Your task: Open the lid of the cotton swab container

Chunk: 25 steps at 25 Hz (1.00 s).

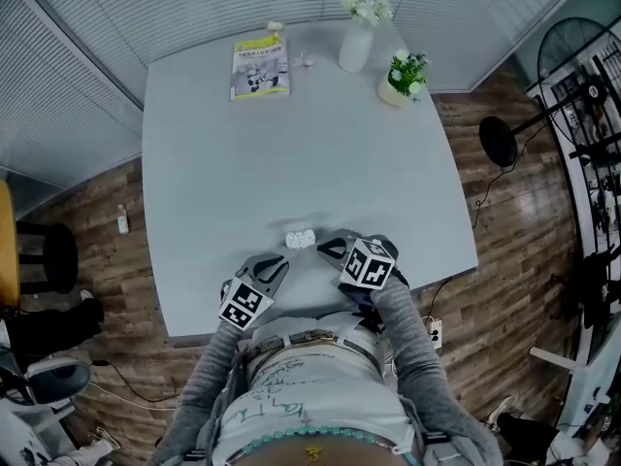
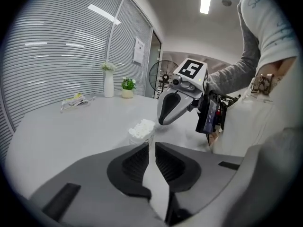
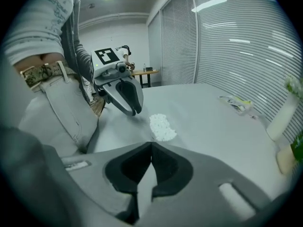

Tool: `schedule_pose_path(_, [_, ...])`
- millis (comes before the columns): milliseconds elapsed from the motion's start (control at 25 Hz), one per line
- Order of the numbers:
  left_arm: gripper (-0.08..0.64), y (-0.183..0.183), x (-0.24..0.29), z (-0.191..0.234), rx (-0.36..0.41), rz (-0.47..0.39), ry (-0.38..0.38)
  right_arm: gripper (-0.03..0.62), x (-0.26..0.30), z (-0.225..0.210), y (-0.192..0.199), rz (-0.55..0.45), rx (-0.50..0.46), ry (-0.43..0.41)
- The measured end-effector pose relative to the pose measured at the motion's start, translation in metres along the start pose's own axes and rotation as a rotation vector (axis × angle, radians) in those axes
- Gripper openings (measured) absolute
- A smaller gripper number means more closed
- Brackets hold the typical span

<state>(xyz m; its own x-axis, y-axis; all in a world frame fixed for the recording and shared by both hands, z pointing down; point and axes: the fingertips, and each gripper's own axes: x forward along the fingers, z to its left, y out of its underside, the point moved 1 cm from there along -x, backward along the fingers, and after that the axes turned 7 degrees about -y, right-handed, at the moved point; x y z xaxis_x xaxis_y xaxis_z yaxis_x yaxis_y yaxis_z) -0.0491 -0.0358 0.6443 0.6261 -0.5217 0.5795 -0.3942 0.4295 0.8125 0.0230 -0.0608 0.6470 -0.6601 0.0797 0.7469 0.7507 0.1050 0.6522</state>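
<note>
White swab container (image 1: pixel 300 237) x1, L hand-held gripper (image 2: pixel 149 145) ajar, R hand-held gripper (image 3: pixel 151 145) clenched.

matt smooth table (image 1: pixel 291 163); clear plastic container (image 1: pixel 300 236); wood-plank floor (image 1: pixel 505 250)

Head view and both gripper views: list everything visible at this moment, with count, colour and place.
table: one, pale grey, middle of the room.
cotton swab container: one, white swabs showing, near table edge, just ahead of both grippers.
booklet: one, yellow-green cover, far left of table.
vase: one, white with white flowers, far edge.
potted plant: one, green in pale pot, right of vase.
fan: one, black, floor at right.
stool: one, black, floor at left.
bottle: one, small, pale, floor left of table.
left gripper: one, grey, jaws a narrow slit apart, nothing between.
right gripper: one, grey, jaws together, empty.
sleeves: two, grey, behind the grippers.
</note>
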Motion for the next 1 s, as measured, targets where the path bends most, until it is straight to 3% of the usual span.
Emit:
schedule_pose_path(120, [0.008, -0.008, -0.004, -0.008, -0.015, -0.020, 0.002, 0.002, -0.007, 0.005, -0.009, -0.025, -0.027, 0.001])
schedule_pose_path(320, [-0.002, -0.026, -0.014, -0.014, -0.024, -0.081, -0.026, 0.002, -0.017, 0.015, -0.029, -0.076, -0.058, 0.018])
schedule_pose_path(1000, [-0.002, -0.133, -0.067, -0.017, 0.006, -0.376, -0.151, 0.002, -0.099, 0.030, -0.120, -0.464, -0.060, 0.234])
